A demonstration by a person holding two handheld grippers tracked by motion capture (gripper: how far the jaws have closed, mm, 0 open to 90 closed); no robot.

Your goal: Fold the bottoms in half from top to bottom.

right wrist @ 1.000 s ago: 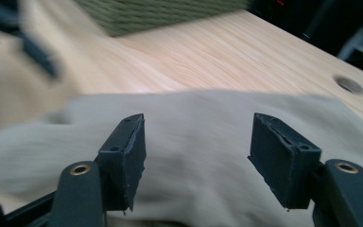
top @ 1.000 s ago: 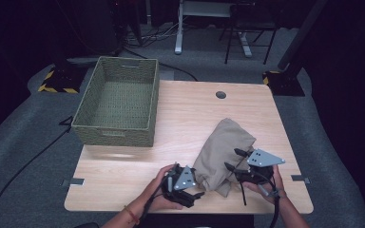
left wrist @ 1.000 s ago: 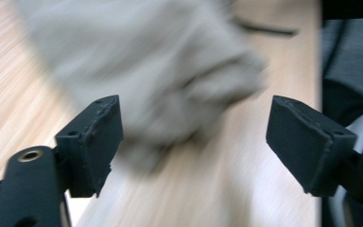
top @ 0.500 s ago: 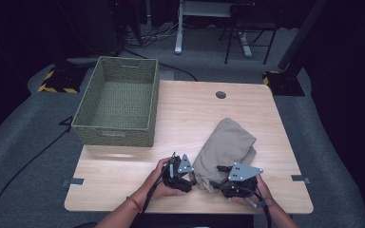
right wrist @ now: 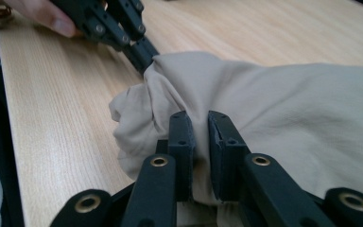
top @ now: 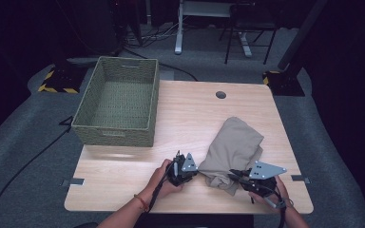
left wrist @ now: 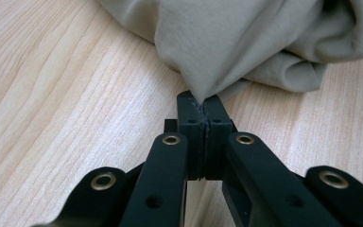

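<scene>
The left tongs (left wrist: 202, 106) have just closed on a thin corner of the cloth (top: 235, 147). The right tongs (right wrist: 199, 124) have been closing on a thicker fold. The cloth lies near right on the table (top: 123, 166). That thin corner could slip free when lifted.

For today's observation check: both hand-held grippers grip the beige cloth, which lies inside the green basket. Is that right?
Not quite. Both hand-held grippers, left and right, do grip the cloth, but it lies on the table, to the right of the basket. The high view shows it.
</scene>
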